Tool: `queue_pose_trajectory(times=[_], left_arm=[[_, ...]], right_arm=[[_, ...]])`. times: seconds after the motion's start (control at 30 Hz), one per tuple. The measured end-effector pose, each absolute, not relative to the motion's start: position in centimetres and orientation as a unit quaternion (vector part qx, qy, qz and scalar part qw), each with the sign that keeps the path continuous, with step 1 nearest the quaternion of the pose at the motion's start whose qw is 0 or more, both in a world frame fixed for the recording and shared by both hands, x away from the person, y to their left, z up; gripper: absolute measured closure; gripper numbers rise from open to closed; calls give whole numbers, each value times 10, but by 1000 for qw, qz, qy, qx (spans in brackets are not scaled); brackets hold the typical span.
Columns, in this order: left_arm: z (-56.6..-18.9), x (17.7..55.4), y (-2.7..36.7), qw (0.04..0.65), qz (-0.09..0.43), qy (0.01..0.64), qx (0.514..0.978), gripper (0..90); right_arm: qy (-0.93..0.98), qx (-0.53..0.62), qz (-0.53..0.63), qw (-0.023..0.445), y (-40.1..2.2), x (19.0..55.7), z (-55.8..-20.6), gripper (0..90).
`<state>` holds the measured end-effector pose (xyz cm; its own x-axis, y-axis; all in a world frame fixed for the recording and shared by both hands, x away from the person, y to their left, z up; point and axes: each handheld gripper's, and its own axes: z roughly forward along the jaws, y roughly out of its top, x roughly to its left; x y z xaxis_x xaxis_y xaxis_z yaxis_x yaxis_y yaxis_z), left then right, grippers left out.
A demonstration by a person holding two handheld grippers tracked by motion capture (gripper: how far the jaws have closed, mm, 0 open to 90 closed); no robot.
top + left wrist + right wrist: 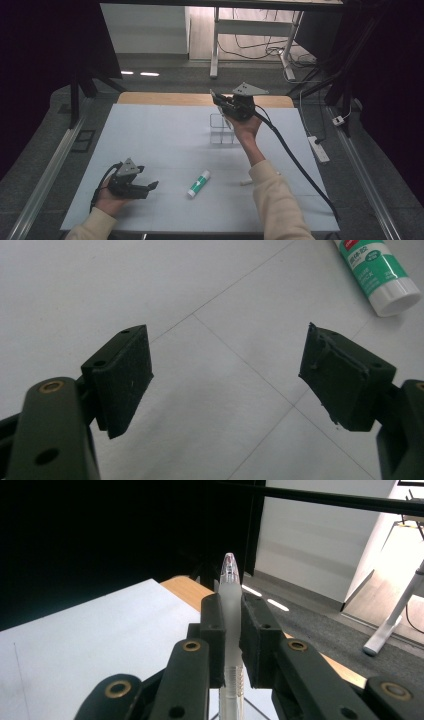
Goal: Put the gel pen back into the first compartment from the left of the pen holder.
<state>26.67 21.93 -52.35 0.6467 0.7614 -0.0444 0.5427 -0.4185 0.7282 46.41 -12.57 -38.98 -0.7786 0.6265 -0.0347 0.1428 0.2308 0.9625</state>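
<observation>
The right hand-held gripper (223, 106) is clenching a pen (231, 610) upright, hovering just above the clear holder (222, 131) at the far side of the worktop (160, 135); lowering it in is what remains, I judge. The left hand-held gripper (151, 185) is resting released near the glue stick (198, 183). The right gripper view is showing the pen's tip; the high view is showing the holder.

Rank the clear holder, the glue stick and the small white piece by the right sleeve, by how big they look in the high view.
1. Clear holder, largest, though farthest away.
2. Glue stick.
3. Small white piece, smallest, partly hidden by the sleeve.
</observation>
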Motion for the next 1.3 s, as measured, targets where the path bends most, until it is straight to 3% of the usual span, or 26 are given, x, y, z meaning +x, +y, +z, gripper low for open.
queue_pose_trajectory(times=[0.17,1.3], left_arm=[[-524,267,219,367,147,392,830,210],[-524,267,220,368,148,391,830,210]], right_arm=[[745,262,583,189,-123,469,-390,806],[733,265,594,201,-104,492,-409,798]])
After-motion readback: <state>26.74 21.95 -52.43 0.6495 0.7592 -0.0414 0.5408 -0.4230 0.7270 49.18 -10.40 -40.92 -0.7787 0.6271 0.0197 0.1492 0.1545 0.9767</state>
